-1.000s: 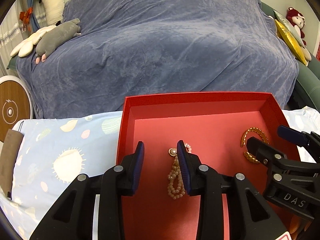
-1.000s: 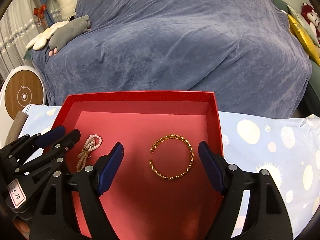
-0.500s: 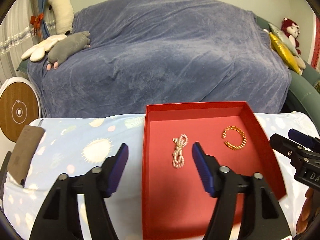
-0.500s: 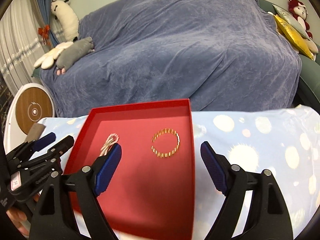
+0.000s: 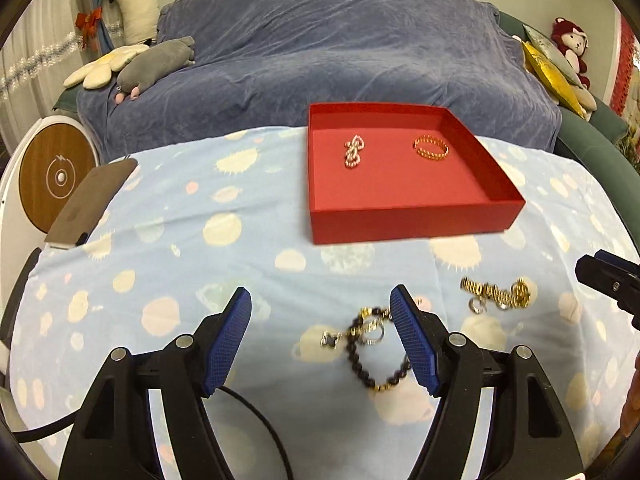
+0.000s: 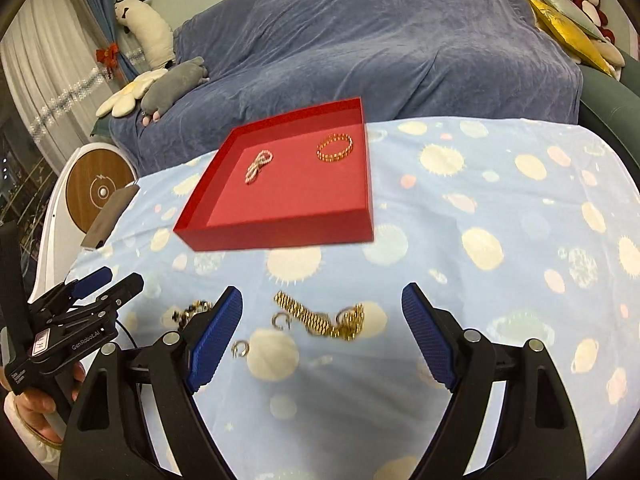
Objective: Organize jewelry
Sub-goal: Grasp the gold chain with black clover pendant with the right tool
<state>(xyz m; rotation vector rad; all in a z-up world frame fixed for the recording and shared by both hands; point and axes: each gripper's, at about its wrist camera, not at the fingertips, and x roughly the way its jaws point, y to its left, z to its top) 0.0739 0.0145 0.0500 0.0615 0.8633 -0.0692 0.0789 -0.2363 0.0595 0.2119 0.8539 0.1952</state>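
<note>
A red tray [image 5: 412,222] [image 6: 280,232] sits on the light blue patterned tablecloth and holds a pearl bracelet [image 5: 354,152] [image 6: 258,166] and a gold bangle [image 5: 431,148] [image 6: 335,148]. Near the front edge lie a dark beaded bracelet [image 5: 370,354], a gold chain [image 5: 496,292] [image 6: 320,320] and small silver hoop earrings [image 6: 240,349]. My left gripper [image 5: 320,338] is open and empty, just above the beaded bracelet. My right gripper [image 6: 322,334] is open and empty, over the gold chain.
A sofa under a blue-grey cover [image 5: 340,60] stands behind the table, with plush toys at both ends. A round wooden-faced device [image 5: 56,176] and a brown pouch [image 5: 92,200] are at the left table edge. A black cable [image 5: 256,420] runs below my left gripper.
Both grippers have pulled back out of the red tray to the table's near edge and opened wider. The pearl bracelet and gold bangle stay in the tray.
</note>
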